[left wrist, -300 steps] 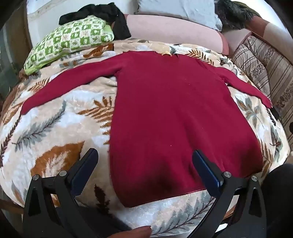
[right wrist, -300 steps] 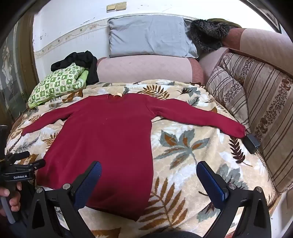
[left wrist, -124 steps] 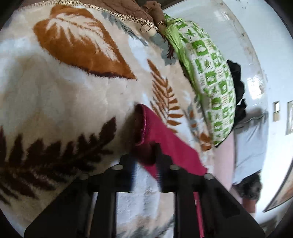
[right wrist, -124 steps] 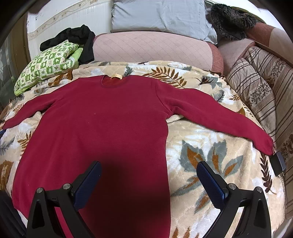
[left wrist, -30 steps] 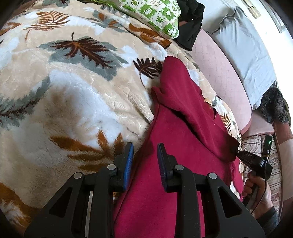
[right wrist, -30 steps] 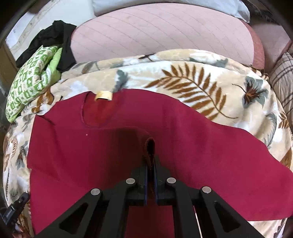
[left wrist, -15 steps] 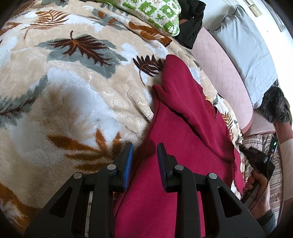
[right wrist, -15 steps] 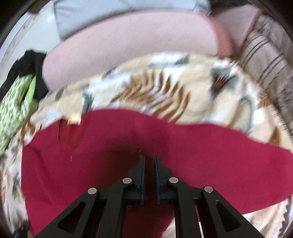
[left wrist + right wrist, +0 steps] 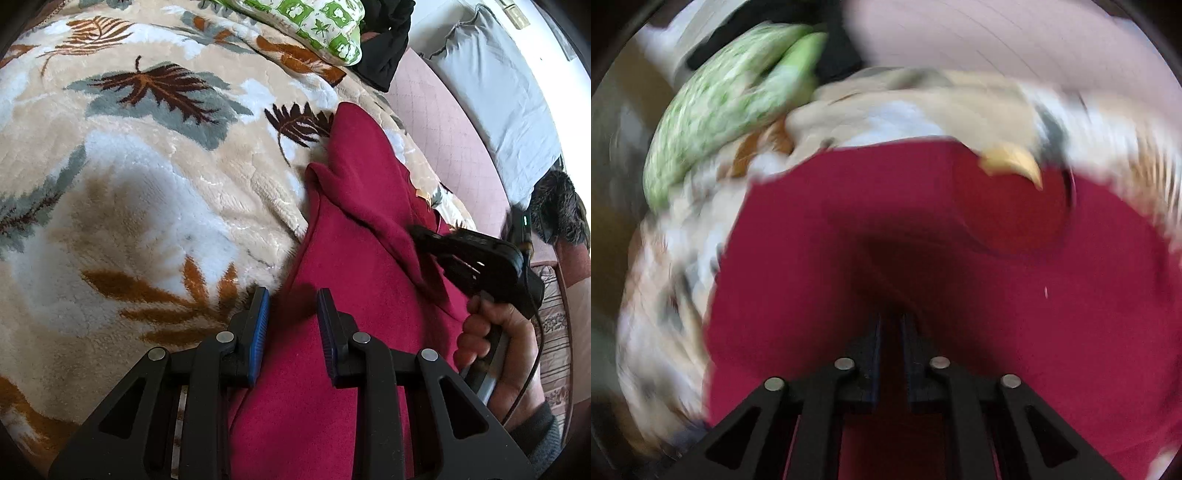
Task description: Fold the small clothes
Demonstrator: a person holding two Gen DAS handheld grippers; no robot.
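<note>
The red sweater [image 9: 354, 332] lies flat on the bed's leaf-patterned blanket [image 9: 147, 192] near the headboard edge, its sleeve folded inward, while the right gripper [image 9: 891, 328], fingers together (seemingly empty), sweeps over it and the left gripper [image 9: 291, 321] waits, fingers slightly apart.

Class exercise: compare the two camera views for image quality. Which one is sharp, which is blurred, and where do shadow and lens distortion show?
Left wrist view: sharp; fisheye curves the leaf-patterned blanket toward dark corners; daylight brightens the grey pillow. Right wrist view: motion blur smears the green cushion and blanket, and a dark shadow lies on the red sweater ahead of the right gripper.
</note>
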